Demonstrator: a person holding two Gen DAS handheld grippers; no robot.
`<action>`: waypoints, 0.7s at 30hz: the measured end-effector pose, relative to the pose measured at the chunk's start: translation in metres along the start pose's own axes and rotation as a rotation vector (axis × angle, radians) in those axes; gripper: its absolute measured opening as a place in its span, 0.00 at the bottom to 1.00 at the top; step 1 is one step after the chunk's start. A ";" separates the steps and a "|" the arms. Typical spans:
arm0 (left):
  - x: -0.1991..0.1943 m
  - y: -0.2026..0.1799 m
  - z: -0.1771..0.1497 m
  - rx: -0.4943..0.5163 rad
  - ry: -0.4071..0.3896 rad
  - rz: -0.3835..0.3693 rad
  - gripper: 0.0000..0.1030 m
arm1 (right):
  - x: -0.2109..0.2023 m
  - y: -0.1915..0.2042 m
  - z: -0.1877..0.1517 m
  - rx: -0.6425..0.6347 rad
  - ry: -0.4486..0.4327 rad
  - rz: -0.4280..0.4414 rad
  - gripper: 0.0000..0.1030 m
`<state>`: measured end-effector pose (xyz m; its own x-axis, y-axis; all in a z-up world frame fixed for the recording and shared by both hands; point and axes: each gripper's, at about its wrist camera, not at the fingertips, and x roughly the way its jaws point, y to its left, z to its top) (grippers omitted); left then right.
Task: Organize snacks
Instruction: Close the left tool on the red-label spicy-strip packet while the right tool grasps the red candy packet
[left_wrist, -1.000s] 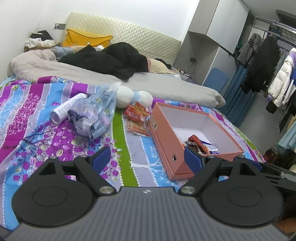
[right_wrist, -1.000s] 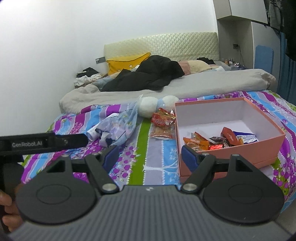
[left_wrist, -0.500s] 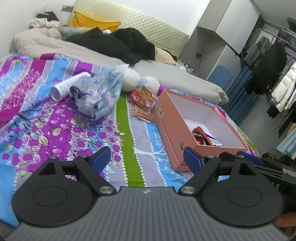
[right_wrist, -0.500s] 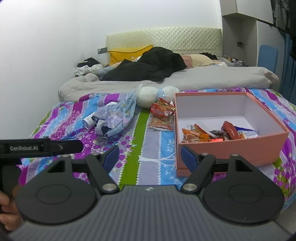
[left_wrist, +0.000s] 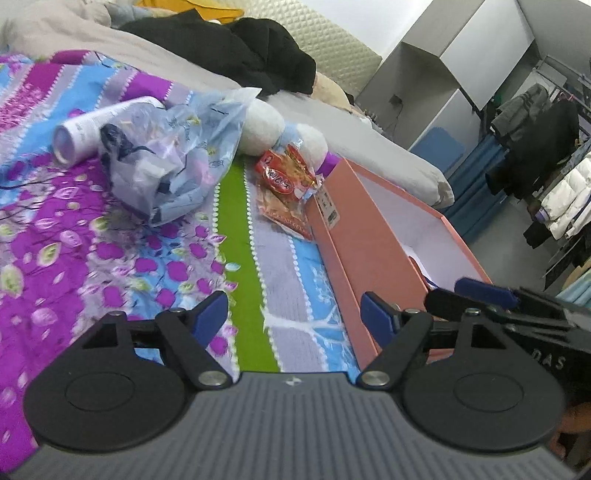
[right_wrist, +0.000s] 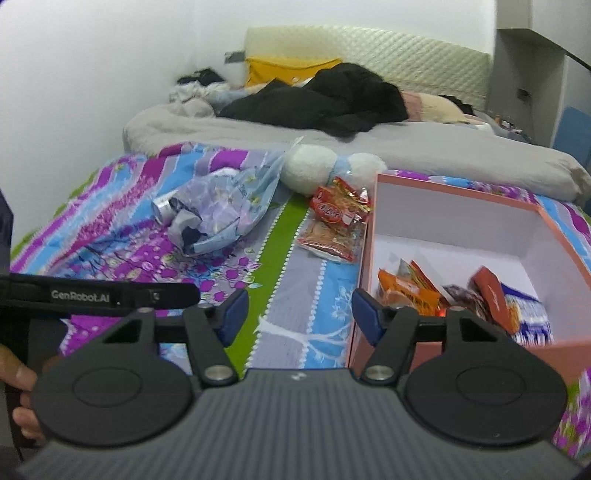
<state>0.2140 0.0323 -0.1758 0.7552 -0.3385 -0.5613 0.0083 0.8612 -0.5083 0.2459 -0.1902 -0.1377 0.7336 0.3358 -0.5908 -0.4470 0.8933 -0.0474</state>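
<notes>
While both grippers hang low over the bed, the scene reads so:

Bedspread (left_wrist: 92, 258): soft cloth with purple, blue, green and grey stripes and a leaf print; it fills the lower left of both views.
Plastic bag (left_wrist: 177, 155): thin, crumpled, pale blue film, left of centre; a white tube (left_wrist: 92, 129) lies touching its left side.
Plush toy (right_wrist: 314, 170): white and fluffy with a pale blue middle, lying just behind the loose snacks.
Loose snack packets (right_wrist: 338, 225): glossy red and orange wrappers stacked on the bedspread at centre frame, just beside the box's left wall, outside it.
Box (right_wrist: 454, 218): rigid pink card with a white inside, open-topped, right of centre; a barcode label sits on its outer wall.
Snacks in the box (right_wrist: 443, 291): several shiny orange, red and blue packets piled at its near end.
Far end of bed: grey duvet, black clothing (right_wrist: 325, 99), yellow pillow (right_wrist: 288, 68), quilted cream headboard.
Left gripper (left_wrist: 293, 314): tilted downward over the green stripe, box wall by its right finger; jaws closing, nothing between them.
Right gripper (right_wrist: 299, 312): tilted downward, its right finger in front of the box's near corner; jaws closing, nothing between them.
In the way: nothing lies between either gripper and the loose packets.
Hand (right_wrist: 22, 391): fingers wrap the left gripper's handle at the lower left edge of the right wrist view.
</notes>
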 end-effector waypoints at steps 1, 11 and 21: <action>0.011 0.003 0.004 -0.006 0.002 -0.007 0.78 | 0.007 -0.002 0.004 -0.020 0.004 -0.004 0.61; 0.099 0.031 0.037 -0.099 0.025 -0.089 0.71 | 0.092 -0.036 0.069 -0.161 0.043 0.021 0.61; 0.174 0.043 0.065 -0.130 0.045 -0.106 0.68 | 0.203 -0.047 0.120 -0.402 0.145 0.071 0.62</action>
<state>0.3883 0.0351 -0.2529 0.7241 -0.4441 -0.5276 -0.0006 0.7647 -0.6444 0.4778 -0.1282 -0.1589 0.6273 0.3212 -0.7095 -0.6785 0.6725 -0.2955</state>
